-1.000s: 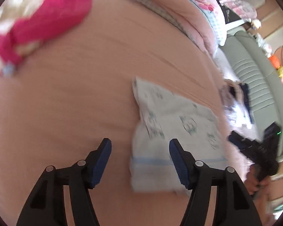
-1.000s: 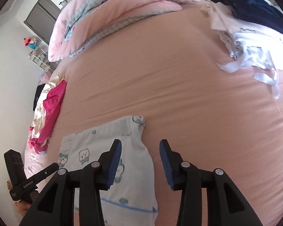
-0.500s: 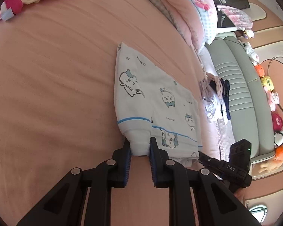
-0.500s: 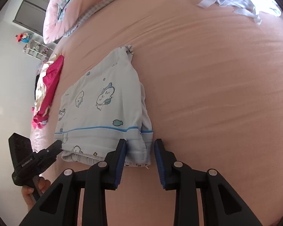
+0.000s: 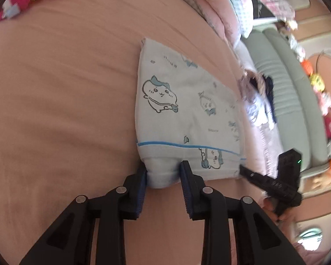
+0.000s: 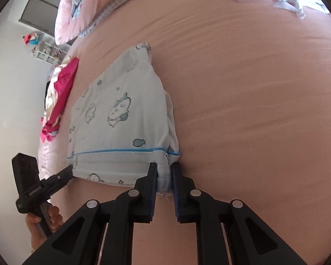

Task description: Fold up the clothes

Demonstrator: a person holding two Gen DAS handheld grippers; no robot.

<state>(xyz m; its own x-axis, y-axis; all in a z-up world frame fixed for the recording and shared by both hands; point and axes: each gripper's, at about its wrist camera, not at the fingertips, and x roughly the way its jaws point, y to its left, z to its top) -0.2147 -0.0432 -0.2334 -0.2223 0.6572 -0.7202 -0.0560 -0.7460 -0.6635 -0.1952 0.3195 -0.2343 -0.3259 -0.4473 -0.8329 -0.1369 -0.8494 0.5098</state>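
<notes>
Bright, even daylight in both views, soft shadow under the white printed garment (image 6: 123, 119) on its right side, strong fisheye bending and black vignette at the corners, left wrist view smeared by motion blur toward the right edge, right wrist view sharper.

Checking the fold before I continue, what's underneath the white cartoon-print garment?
The cartoon-print garment lies on the pink bedsheet. At its right edge, more white folded layers show beneath the top panel. Whatever lies under its middle is covered. Both tongs, left and right, grip its near hem.
</notes>
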